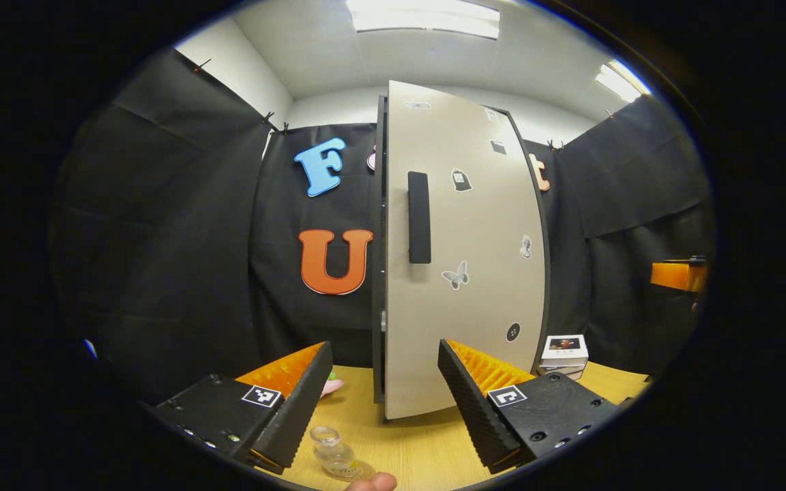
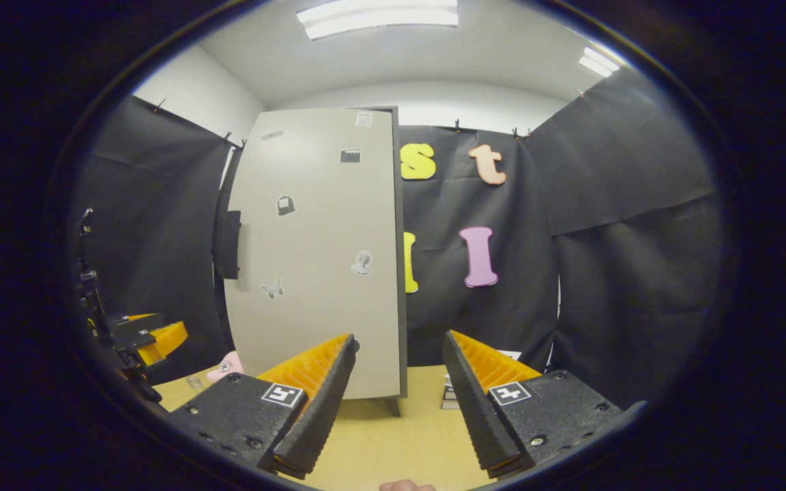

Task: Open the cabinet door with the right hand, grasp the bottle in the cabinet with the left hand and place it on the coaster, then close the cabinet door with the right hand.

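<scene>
The tall pale cabinet door (image 1: 461, 259) with its dark upright handle (image 1: 419, 217) lies flat against the cabinet front, or very nearly so. A small clear bottle (image 1: 333, 453) stands upright on a round coaster (image 1: 360, 472) on the wooden table, low between my left gripper's fingers and apart from them. My left gripper (image 1: 385, 348) is open and holds nothing. In the right gripper view, the door (image 2: 318, 259) and handle (image 2: 229, 244) are ahead to the left. My right gripper (image 2: 400, 339) is open with nothing in it. The left gripper (image 2: 140, 337) is at the far left.
A small stack of boxes (image 1: 563, 354) sits on the table to the right of the cabinet, also seen as boxes (image 2: 449, 392). A pink object (image 1: 330, 387) lies left of the cabinet base. The right gripper (image 1: 679, 274) is at the far right.
</scene>
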`<state>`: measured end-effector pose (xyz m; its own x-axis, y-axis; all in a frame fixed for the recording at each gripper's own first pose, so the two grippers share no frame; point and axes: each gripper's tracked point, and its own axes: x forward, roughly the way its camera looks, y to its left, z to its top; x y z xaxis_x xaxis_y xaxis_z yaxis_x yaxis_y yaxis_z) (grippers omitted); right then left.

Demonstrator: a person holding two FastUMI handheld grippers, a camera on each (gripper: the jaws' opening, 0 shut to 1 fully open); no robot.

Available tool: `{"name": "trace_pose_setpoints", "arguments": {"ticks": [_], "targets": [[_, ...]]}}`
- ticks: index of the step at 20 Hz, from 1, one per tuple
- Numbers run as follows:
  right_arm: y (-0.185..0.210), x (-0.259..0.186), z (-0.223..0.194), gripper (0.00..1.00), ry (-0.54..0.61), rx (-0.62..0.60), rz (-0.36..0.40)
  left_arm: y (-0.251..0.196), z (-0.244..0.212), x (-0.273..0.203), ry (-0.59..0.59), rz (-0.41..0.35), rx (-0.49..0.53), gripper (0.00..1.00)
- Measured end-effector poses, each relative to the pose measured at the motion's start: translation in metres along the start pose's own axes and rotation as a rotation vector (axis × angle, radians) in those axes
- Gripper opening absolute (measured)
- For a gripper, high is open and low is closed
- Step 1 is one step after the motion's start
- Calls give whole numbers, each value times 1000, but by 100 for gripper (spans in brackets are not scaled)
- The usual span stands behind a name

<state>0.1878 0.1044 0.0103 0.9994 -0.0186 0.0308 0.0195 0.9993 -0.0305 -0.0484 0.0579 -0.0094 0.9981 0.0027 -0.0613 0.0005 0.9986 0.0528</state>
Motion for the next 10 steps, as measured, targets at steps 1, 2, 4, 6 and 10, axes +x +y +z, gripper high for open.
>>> {"name": "trace_pose_setpoints", "arguments": {"ticks": [1, 2, 4, 6, 10], "targets": [[-2, -2, 0, 84, 2, -2, -4, -4, -1, -1, 2, -8, -1, 94], [-3, -2, -2, 85, 7, -2, -9, -6, 1, -1, 1, -12, -1, 94], [-1, -4, -3, 85, 17, 7, -4, -10, 2, -2, -3, -17, 0, 94], [0, -4, -5, 85, 18, 17, 4, -11, 3, -5, -5, -17, 2, 94], [3, -5, -7, 85, 31, 34, 11, -10, 2, -8, -4, -13, 1, 94]]}}
